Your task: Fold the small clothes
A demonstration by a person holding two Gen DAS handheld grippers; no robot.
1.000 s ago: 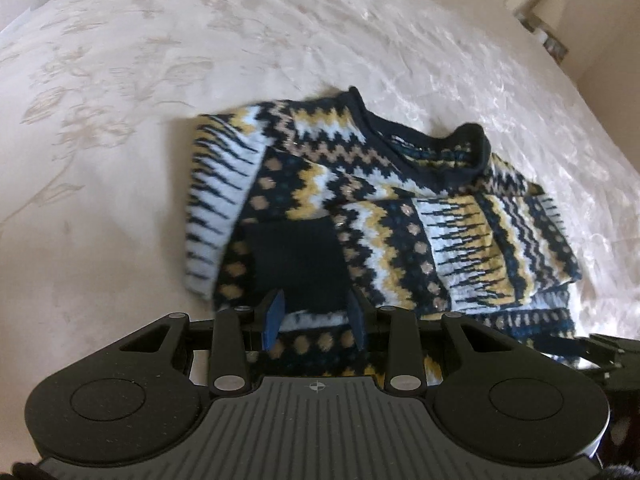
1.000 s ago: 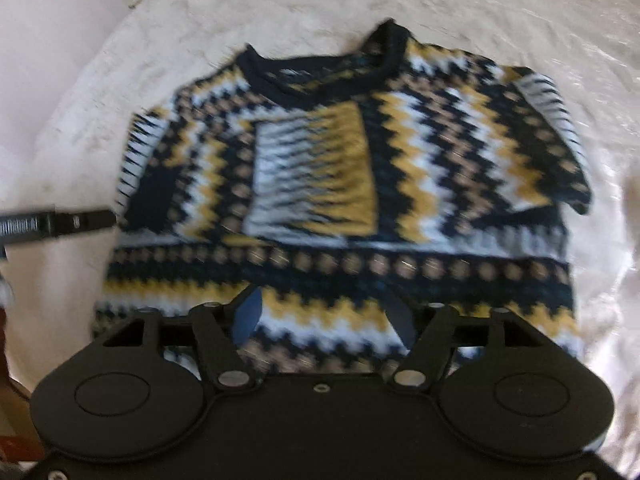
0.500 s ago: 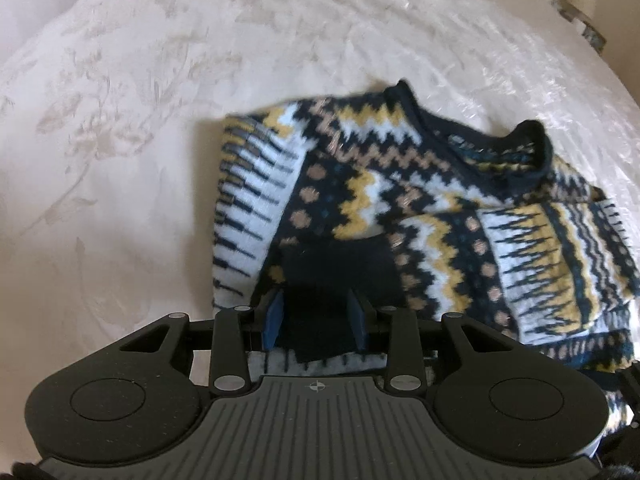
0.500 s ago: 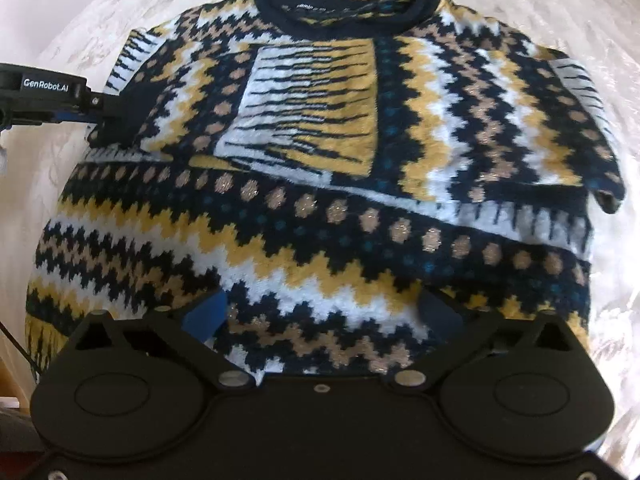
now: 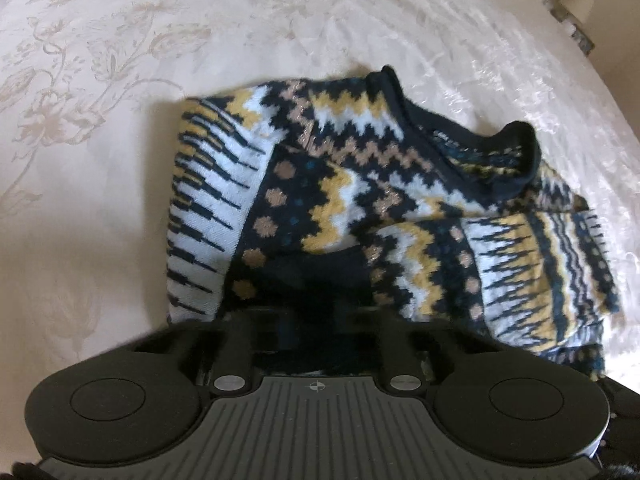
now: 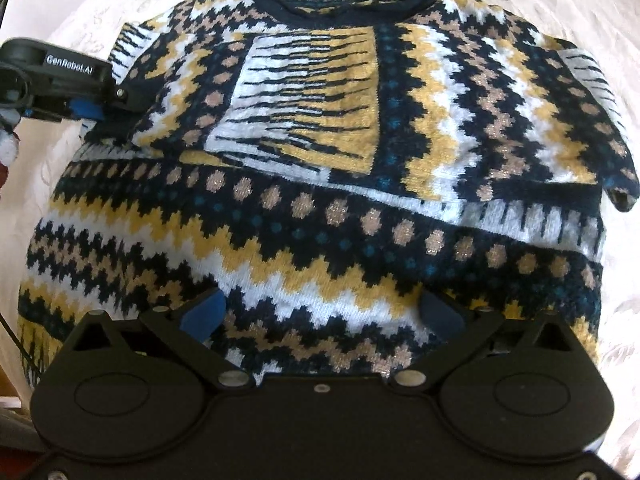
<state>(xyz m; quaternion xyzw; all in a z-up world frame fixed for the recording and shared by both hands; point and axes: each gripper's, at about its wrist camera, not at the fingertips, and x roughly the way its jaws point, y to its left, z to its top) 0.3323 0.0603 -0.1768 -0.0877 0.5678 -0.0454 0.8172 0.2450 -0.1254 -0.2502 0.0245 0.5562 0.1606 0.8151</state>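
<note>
The patterned sweater (image 6: 320, 184) lies on the cream bedspread (image 5: 100, 200), its hem hidden under the right gripper (image 6: 322, 316), whose jaws are spread wide. At nine o'clock in the right view, the left gripper (image 6: 120, 100) meets the dark cuff (image 5: 316, 276). Whether it pinches the cuff cannot be told, its fingertips being lost in dark knit.

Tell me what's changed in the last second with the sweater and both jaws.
The left gripper has closed in on the sweater's dark sleeve cuff; whether it grips is hidden. The right gripper, jaws open, has moved nearer over the hem. The sweater lies as before on the bedspread, sleeves folded in.
</note>
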